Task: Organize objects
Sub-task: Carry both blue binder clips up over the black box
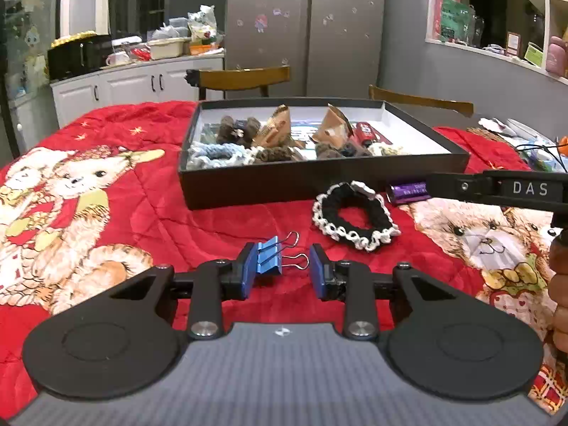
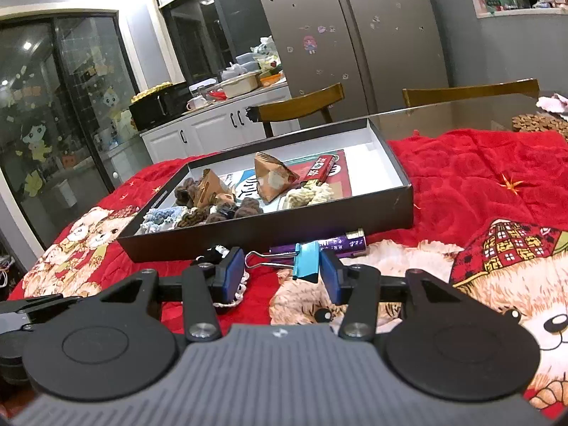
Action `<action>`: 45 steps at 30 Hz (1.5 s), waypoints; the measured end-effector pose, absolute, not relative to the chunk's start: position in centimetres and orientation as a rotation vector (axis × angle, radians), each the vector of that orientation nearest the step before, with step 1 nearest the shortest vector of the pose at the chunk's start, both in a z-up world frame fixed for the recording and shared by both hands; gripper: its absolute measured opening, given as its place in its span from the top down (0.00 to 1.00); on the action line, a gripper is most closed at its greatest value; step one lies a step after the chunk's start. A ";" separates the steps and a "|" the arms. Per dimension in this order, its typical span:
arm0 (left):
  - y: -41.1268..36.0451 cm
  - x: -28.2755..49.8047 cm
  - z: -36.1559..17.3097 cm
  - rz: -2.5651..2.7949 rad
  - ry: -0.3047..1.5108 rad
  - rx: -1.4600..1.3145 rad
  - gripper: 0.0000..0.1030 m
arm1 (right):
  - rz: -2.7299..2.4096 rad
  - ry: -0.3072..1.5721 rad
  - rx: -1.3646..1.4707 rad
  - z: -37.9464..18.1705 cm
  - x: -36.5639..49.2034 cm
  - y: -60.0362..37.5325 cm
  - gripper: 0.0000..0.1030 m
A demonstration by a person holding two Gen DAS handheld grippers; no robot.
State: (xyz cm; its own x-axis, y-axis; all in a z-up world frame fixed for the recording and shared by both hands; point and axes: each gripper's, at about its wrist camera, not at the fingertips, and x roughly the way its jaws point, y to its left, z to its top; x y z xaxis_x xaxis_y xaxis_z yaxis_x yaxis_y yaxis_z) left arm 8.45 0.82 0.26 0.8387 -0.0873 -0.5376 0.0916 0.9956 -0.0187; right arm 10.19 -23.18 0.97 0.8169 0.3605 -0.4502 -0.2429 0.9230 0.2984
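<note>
A blue binder clip [image 1: 268, 256] lies on the red blanket between my left gripper's [image 1: 282, 271] open jaws, against the left pad. My right gripper [image 2: 282, 277] is open too, with a light-blue binder clip [image 2: 306, 260] touching its right pad. A black scrunchie with white trim [image 1: 355, 220] and a purple lighter [image 1: 408, 191] lie in front of the black box [image 1: 312, 181]. The box holds scrunchies, brown packets and a red lighter [image 2: 321, 168]. The right gripper's arm [image 1: 497, 190] shows in the left wrist view.
Red cartoon-bear blanket [image 1: 106, 220] covers the table. Two wooden chairs [image 1: 245, 78] stand behind the box. Fridge [image 1: 305, 28] and white cabinets [image 1: 124, 85] lie beyond. Clutter sits at the table's far right [image 1: 525, 138].
</note>
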 end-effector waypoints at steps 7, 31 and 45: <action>1.0 7.7 1.4 -0.061 0.525 0.032 0.64 | 0.339 0.501 0.235 2.1 9.9 -22.8 0.51; 1.0 8.9 9.2 -0.084 0.367 0.031 0.64 | 0.361 0.369 0.213 11.3 12.1 -21.1 0.51; 0.7 13.4 16.0 -0.164 0.282 -0.098 0.64 | 0.323 0.337 0.271 16.2 18.3 -23.1 0.51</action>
State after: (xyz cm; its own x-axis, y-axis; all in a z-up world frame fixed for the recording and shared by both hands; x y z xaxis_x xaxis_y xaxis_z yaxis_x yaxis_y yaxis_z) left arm 13.39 0.67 16.03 0.9473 -0.1743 -0.2686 0.1469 0.9819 -0.1192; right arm 18.26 -23.10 16.16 0.8934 0.3525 -0.2784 -0.2635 0.9132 0.3108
